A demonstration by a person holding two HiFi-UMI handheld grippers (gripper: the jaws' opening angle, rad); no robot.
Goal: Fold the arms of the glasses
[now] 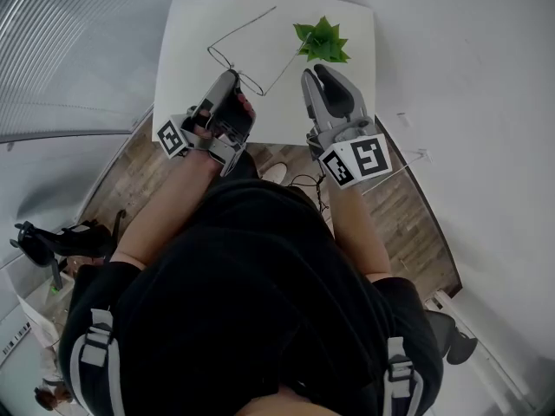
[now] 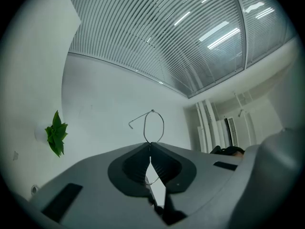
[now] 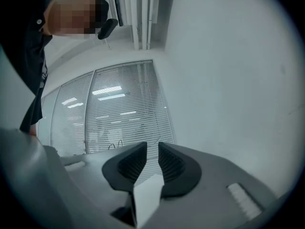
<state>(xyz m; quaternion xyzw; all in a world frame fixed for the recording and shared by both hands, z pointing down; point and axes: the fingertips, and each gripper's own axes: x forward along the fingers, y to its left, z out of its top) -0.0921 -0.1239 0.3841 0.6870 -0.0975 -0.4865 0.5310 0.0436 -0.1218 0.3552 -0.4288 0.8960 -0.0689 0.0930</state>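
Thin wire glasses (image 1: pixel 243 26) hang over the white table (image 1: pixel 355 102), with one arm stretched toward the far edge and another running toward the plant. My left gripper (image 1: pixel 232 74) is shut on the wire frame near a lens. In the left gripper view one lens loop (image 2: pixel 152 111) stands just above the closed left gripper (image 2: pixel 150 146). My right gripper (image 1: pixel 315 73) sits to the right of the glasses, close to the near end of an arm, and is open. The right gripper view shows the right gripper (image 3: pixel 152 149) with a narrow gap and nothing in it.
A small green plant (image 1: pixel 323 42) stands on the table's far right, just beyond the right gripper, and shows at the left in the left gripper view (image 2: pixel 56 133). The table's near edge lies below both grippers. Wooden floor (image 1: pixel 408 206) and a black object (image 1: pixel 43 241) lie around.
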